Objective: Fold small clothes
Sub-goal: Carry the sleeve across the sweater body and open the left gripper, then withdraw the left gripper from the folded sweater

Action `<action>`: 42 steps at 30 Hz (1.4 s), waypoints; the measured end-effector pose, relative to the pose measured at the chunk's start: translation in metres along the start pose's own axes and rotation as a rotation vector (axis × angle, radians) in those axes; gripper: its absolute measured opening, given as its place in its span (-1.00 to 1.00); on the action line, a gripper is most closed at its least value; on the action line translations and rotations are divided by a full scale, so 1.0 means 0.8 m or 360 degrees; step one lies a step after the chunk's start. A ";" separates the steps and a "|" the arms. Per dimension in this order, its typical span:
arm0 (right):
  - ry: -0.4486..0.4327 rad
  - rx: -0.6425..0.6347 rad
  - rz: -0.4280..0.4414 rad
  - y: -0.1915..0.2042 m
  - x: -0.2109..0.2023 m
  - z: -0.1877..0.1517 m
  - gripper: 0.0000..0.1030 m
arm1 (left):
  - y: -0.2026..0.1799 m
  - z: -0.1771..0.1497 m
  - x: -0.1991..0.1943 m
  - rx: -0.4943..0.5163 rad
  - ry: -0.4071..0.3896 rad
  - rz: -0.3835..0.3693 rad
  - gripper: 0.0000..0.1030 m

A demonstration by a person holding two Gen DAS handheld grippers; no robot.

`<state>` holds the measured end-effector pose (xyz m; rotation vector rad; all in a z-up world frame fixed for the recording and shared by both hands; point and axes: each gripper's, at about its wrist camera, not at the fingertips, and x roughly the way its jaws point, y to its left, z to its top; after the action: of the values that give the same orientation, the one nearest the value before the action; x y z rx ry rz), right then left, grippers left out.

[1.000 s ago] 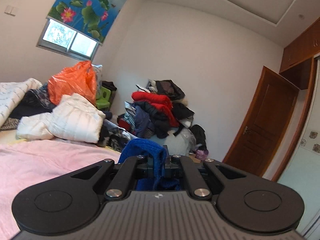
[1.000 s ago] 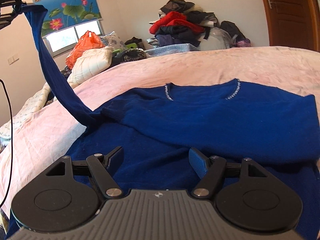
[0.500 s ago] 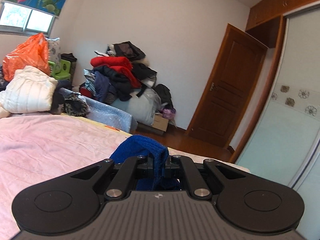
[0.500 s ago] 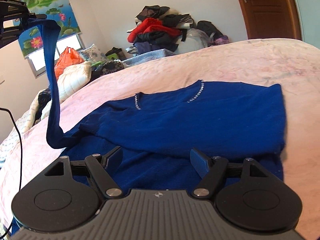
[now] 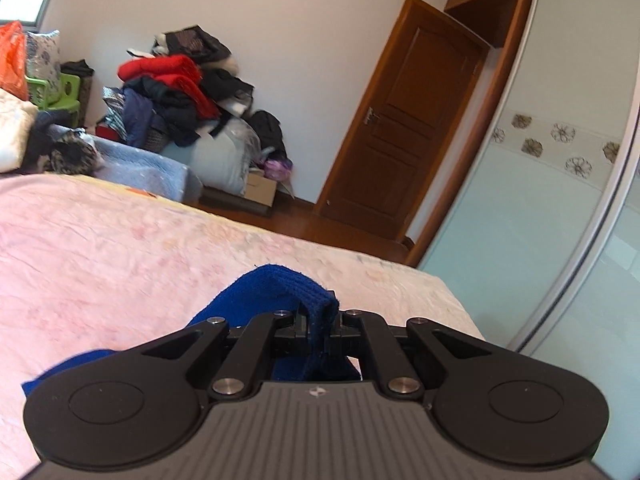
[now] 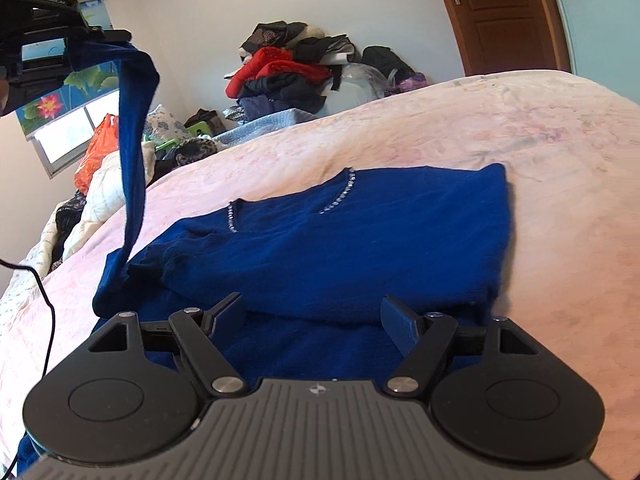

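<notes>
- My left tongs [image 6: 120, 36], at the upper left of the right wrist view, pinch the cuff of the blue sweater's sleeve [image 6: 134, 128], which hangs down in a long strip.
- The blue sweater [image 6: 340, 240] lies mid-frame on the pink bed [image 6: 540, 152], its upper half folded over.
- My right tongs [image 6: 314, 316], bottom centre, stand spread just above the sweater's fold, gripping nothing.

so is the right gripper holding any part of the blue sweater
No, the right gripper has its jaws spread wide above the blue sweater, with no fabric pinched between them.
</notes>
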<state>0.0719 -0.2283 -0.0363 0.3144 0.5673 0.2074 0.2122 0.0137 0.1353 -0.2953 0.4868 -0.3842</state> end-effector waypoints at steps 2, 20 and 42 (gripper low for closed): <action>-0.0004 0.0017 -0.0017 -0.007 -0.003 -0.001 0.51 | -0.008 -0.011 0.012 0.0011 0.0046 -0.0018 -0.91; -0.0012 0.0072 -0.0080 -0.033 -0.012 -0.008 0.51 | -0.061 -0.072 0.051 0.0143 0.0273 -0.0303 -0.91; -0.0177 -0.0056 -0.0009 -0.027 0.075 0.077 0.45 | -0.058 -0.076 0.079 0.0132 0.0410 -0.0360 0.66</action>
<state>0.1579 -0.2464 -0.0247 0.2884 0.4541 0.1931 0.2203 -0.0653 0.0759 -0.2217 0.6906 -0.6662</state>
